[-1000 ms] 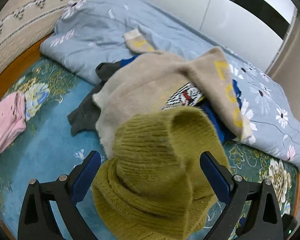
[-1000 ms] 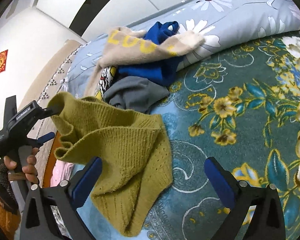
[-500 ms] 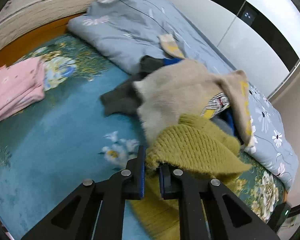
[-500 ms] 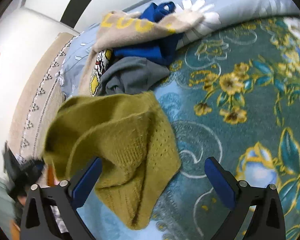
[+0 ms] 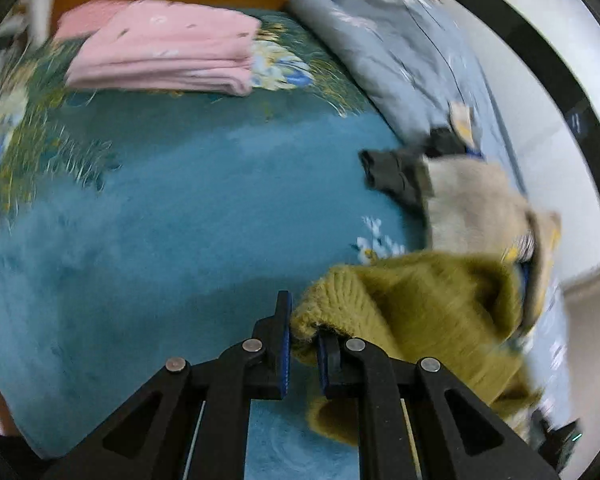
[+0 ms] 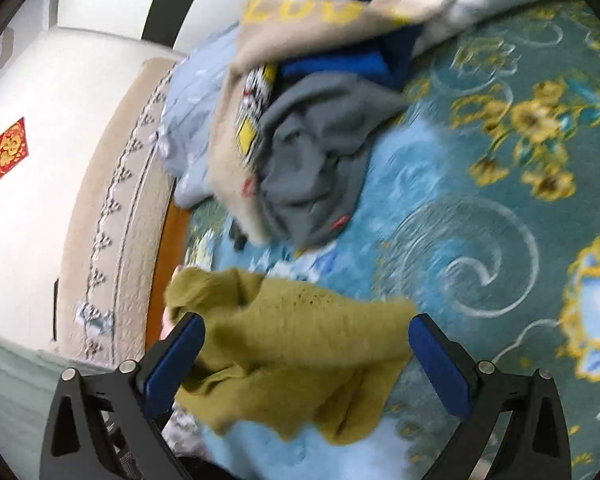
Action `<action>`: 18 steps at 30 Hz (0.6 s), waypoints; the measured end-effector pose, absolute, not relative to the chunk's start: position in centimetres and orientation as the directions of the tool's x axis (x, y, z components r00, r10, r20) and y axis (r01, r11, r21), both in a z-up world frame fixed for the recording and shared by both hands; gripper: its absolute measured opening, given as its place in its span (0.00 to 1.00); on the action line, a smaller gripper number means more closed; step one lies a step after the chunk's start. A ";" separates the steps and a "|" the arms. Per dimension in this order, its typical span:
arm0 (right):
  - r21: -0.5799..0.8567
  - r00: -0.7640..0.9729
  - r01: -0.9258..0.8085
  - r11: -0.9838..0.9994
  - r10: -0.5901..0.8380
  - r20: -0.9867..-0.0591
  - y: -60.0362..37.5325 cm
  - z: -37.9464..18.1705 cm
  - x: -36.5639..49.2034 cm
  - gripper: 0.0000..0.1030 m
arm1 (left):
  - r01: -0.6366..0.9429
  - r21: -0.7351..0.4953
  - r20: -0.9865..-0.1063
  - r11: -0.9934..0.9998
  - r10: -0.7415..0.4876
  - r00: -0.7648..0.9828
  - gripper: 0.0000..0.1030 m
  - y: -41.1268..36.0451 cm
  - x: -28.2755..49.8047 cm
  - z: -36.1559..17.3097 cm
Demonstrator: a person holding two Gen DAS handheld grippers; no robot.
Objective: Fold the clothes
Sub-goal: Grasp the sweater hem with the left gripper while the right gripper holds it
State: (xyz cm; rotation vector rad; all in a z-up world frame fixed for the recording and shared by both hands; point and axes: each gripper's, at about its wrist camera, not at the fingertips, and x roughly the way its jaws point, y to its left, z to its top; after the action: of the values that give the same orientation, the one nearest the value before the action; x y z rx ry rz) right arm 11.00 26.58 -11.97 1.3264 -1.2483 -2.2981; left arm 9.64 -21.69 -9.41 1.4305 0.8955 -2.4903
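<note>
Olive knit sweater (image 5: pixel 428 304) sits at 5 o'clock in left wrist view, one bunched edge pinched in the left gripper (image 5: pixel 302 338), jaws clamped on it, rest trailing right over the teal floral bedspread (image 5: pixel 172 208). Judgement: light, soft, stretchy chunky knit, will sag and bunch; best taken at hem or shoulder corners, not mid-panel. Right gripper (image 6: pixel 306 354) hovers over the sweater (image 6: pixel 300 344) at 6 o'clock, jaws wide apart, gripping nothing. Right view shows the unfolded pile (image 6: pixel 312 112) at 12 o'clock: beige, grey, blue garments; it barely shows the left gripper. Left view alone shows the folded pink stack (image 5: pixel 164 52) at 11 o'clock and grey duvet (image 5: pixel 400 68) at 1 o'clock. Both views motion-blurred.
</note>
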 end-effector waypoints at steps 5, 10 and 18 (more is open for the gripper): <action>0.703 -0.560 -0.184 -0.687 -0.514 -0.649 25.5 -10.6 10.6 1.00 | 0.460 -0.484 -0.811 -0.745 0.184 -0.555 0.10 -23.7 10.2 -10.5; 0.622 -0.554 -0.152 -0.768 -0.455 -0.697 24.4 -9.8 10.6 1.00 | 0.483 -0.514 -0.807 -0.709 0.207 -0.553 0.10 -24.4 10.3 -11.2; 0.357 -0.440 0.021 -0.934 -0.329 -0.836 21.4 -9.8 11.7 1.00 | 0.454 -0.502 -0.805 -0.736 0.206 -0.557 0.11 -24.2 10.7 -10.8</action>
State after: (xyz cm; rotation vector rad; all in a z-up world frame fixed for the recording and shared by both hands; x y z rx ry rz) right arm 11.74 21.36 -9.76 1.5293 -0.4373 -2.4627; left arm 10.69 -24.23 -10.76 1.3918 1.0644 -2.4203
